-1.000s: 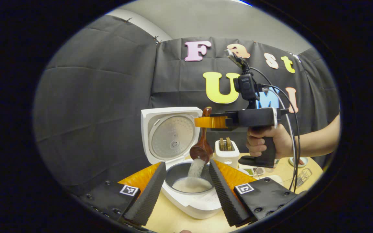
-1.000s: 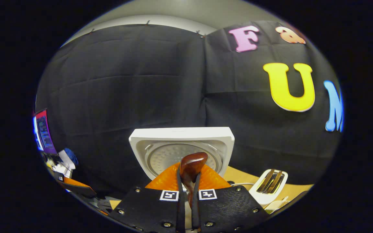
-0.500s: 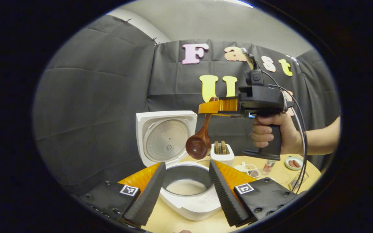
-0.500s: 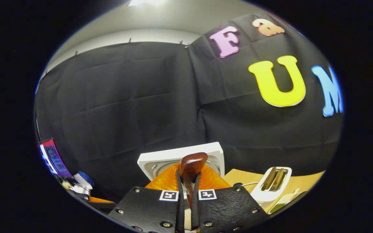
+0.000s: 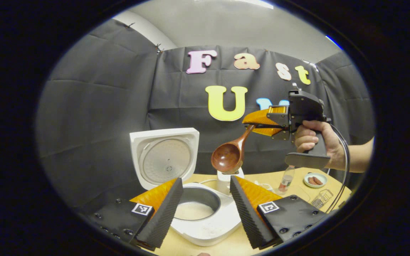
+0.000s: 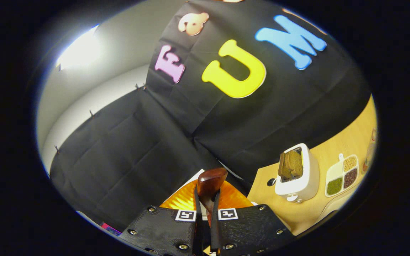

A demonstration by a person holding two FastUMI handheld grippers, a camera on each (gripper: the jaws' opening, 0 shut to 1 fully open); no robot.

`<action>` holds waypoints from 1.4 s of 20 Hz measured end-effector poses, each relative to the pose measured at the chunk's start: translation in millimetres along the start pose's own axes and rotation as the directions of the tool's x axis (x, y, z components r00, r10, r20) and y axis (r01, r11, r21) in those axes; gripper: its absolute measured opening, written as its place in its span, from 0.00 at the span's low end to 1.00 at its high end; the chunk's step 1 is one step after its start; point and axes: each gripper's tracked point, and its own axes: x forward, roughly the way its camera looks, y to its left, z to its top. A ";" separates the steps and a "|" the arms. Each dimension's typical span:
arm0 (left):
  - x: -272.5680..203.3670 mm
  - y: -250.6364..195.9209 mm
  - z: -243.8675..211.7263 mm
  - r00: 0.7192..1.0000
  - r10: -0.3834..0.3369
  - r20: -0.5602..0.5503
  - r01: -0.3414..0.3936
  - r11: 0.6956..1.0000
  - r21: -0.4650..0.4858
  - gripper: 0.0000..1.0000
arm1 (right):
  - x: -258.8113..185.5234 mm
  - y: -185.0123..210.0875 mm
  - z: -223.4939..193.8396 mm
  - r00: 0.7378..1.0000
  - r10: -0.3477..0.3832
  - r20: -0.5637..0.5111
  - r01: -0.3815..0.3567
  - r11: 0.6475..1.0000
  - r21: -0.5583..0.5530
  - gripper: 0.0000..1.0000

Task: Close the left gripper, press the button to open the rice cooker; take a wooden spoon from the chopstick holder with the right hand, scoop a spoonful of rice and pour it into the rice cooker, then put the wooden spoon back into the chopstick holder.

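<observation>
Wooden spoon (image 5: pixel 228 154) is held in the air above the table (image 5: pixel 262 177), bowl end down and to the left, handle rising to the right into the right claw (image 5: pixel 262 122). Spoon bowl looks empty and hangs in front of a white toaster (image 5: pixel 226 179). In the right gripper view the spoon handle (image 6: pixel 208 183) sits pinched between the two fingers of the right claw (image 6: pixel 205 217), which are pressed against it on both sides. A hand (image 5: pixel 313 140) grips that tool from the right.

Rice cooker (image 5: pixel 198 217) stands on the table below and left of the spoon, lid (image 5: pixel 164 156) swung up and open. Its inner pot (image 5: pixel 196 204) holds a shallow layer of white rice (image 5: pixel 192 210).

Left claw (image 5: pixel 205 209) is spread wide, holding nothing; its two fingers (image 5: pixel 162 217) frame the cooker's pot in the left gripper view.

Farther right on the table: a small bottle (image 5: pixel 286 176), a small dish (image 5: pixel 314 179) with a few brown pieces in it, and a clear container (image 5: pixel 321 198) near the edge; its contents cannot be told. In the right gripper view the toaster (image 6: pixel 295 174) has bread slices (image 6: pixel 290 163) in its slots, and beside it lies a divided tray (image 6: pixel 342 174) with green, tan and dark grains in separate compartments.
</observation>
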 end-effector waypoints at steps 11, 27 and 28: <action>22.9 -66.3 18.6 0.996 -0.088 0.018 0.088 0.996 0.018 0.93 | -133.5 -55.7 80.8 0.982 -0.115 0.150 0.098 0.988 0.117 0.08; 28.4 -184.9 43.6 0.980 -0.196 0.028 0.196 0.980 0.028 0.93 | -311.9 -139.4 138.6 0.899 -0.339 0.278 0.336 0.940 0.060 0.08; 27.2 -188.5 45.1 0.980 -0.197 0.027 0.197 0.980 0.020 0.93 | -319.3 -143.3 138.9 0.894 -0.347 0.282 0.346 0.937 0.055 0.08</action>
